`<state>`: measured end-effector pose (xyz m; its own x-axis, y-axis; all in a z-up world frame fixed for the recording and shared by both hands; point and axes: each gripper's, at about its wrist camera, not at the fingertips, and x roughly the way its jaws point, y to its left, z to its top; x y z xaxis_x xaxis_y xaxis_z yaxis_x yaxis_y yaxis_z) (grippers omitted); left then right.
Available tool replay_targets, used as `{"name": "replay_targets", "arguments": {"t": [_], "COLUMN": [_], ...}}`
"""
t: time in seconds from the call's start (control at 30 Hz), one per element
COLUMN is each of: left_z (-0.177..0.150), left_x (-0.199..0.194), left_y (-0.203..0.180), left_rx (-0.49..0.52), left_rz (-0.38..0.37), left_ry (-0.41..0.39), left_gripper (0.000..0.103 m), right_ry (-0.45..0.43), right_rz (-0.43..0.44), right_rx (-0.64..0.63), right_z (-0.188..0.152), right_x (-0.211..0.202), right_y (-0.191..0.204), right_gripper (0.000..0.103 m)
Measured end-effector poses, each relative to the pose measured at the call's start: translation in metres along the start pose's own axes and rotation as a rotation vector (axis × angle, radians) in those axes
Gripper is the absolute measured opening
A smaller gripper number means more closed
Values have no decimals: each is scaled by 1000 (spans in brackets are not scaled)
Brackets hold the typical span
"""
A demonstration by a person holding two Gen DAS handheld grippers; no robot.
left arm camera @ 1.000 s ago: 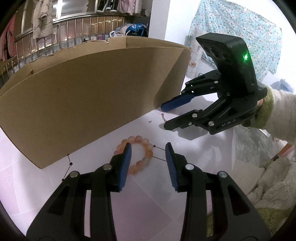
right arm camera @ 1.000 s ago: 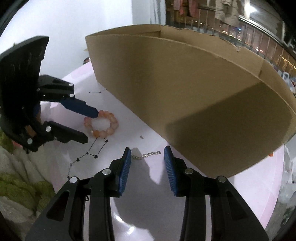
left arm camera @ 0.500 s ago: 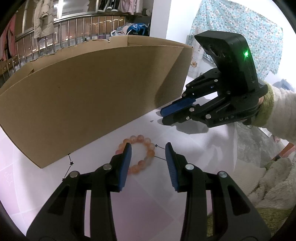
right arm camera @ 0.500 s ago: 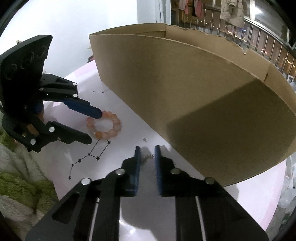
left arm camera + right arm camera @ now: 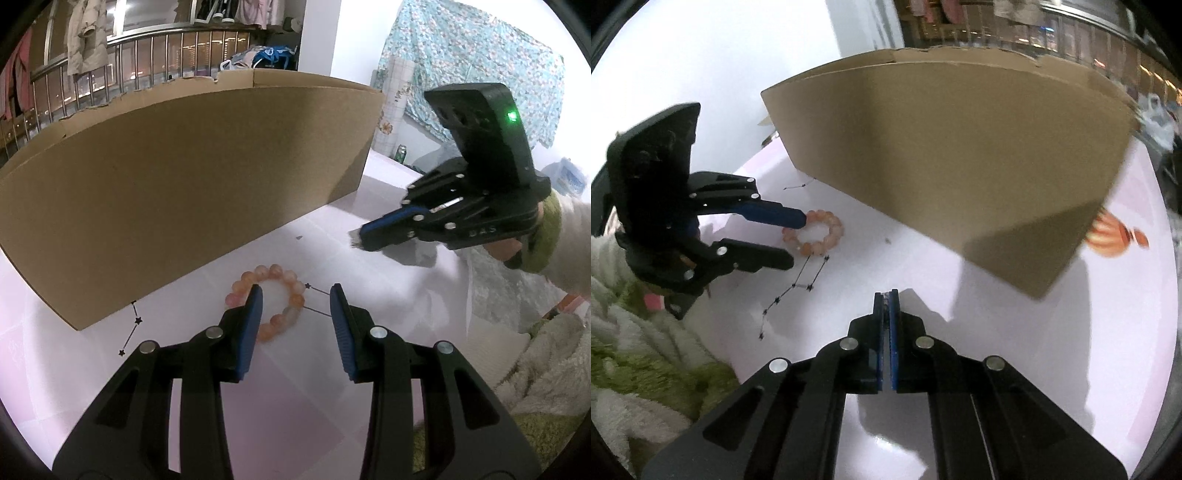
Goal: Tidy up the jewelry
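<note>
A peach bead bracelet (image 5: 275, 271) (image 5: 834, 229) lies on the white table in front of a tall cardboard box (image 5: 184, 192) (image 5: 960, 166). My left gripper (image 5: 296, 289) (image 5: 796, 240) hovers open over it; its left finger covers part of the ring and the ring's right side lies between the fingers. My right gripper (image 5: 886, 293) (image 5: 364, 236) is shut, with a thin silver chain (image 5: 885, 295) pinched between its blue pads. Only a small glint of the chain shows at the tips. A hand in a fuzzy sleeve holds the right gripper.
The table top (image 5: 129, 332) carries a printed constellation drawing (image 5: 798, 288). A fluffy green and white blanket (image 5: 535, 369) (image 5: 628, 350) lies along the near edge. An orange striped object (image 5: 1115, 236) sits behind the box's right corner. A green can (image 5: 400, 152) stands at the back.
My right gripper closed its fingers on the silver chain, which no longer lies on the table, and shifted right while rolling. The left gripper and the bracelet stayed put.
</note>
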<state>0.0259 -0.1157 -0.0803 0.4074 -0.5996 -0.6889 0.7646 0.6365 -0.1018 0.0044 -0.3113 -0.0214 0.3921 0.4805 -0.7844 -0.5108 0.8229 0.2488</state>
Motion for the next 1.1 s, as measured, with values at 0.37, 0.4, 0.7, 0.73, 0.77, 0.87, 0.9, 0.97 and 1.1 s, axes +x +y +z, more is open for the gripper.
{"name": "replay_targets", "arguments": {"t": [0.37,0.4,0.7,0.73,0.77,0.87,0.9,0.97,1.1], "left_z": [-1,-1,0,0,0,1,1,1,1], "left_x": [-5,-5,-7,-7,-8,-8,-8,-8,-9], "left_y": [-2,-3,-3,-3,-3,-2,-1,0,0], "left_rx": [4,5,8,8,8,6,4,1,-1], "left_rz": [8,8,10,10,10,12,12,13,12], "left_ry": [-6,-6,-4,-4,-5,-6,-7,-10,-11], "left_gripper": [36,36,36,36,36,36,36,36,36], "right_ry": [-40,-40,-29,-29,-32,-38,-42,-50,-70], "right_rz": [-37,-38,-44,-44,-42,-40,-40,-47,-66], "right_rx": [69,69,57,58,56,50,50,49,71], "right_z": [-16,-19,-12,-10,-8,-3,-1,1,2], "right_x": [-28,-30,-7,-5,-4,1,3,6,9], "right_y": [6,9,13,13,12,12,12,14,16], "right_gripper": [22,22,21,21,21,21,21,21,21]}}
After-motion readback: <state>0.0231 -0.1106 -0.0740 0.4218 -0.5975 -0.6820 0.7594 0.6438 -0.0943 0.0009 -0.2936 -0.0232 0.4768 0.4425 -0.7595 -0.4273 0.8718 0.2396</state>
